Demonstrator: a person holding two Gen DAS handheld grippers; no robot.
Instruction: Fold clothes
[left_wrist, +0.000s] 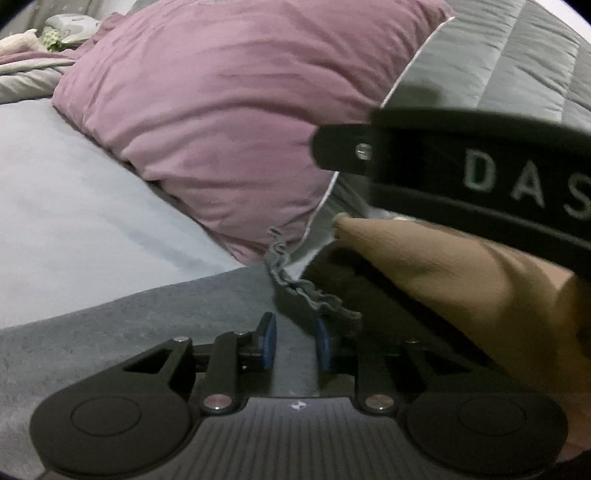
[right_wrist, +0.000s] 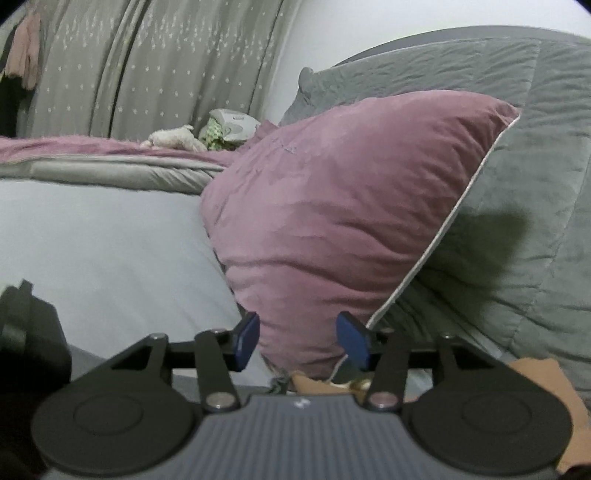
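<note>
Looking: along two handheld grippers held low over a bed, both facing a mauve pillow (right_wrist: 351, 221) propped against grey quilted pillows (right_wrist: 517, 221).
Left gripper (left_wrist: 294, 345): blue pads stand apart, a narrow gap between them, nothing pinched. It hovers just above a dark grey garment (left_wrist: 147, 332) that fills the view's lower left.
Garment edge: a crinkled, elastic-looking hem (left_wrist: 295, 280) runs from 12 o'clock of the pads off toward 1 o'clock, passing just beyond the right-hand pad; likely the edge meant for grasping.
Tan cloth (left_wrist: 461, 288): a second piece lying at 2 o'clock of the left gripper, over dark fabric. Whether it is a separate garment I cannot tell.
Right gripper (right_wrist: 301, 341): pads spread wide, empty. Its black body appears in the left view at 2 o'clock, above the tan cloth, probably poised to take that side.
Bed sheet (right_wrist: 92, 240): pale blue, bare at 10 o'clock.
Fold state: blur and close framing hide how the clothes lie overall, so progress cannot be judged.
</note>
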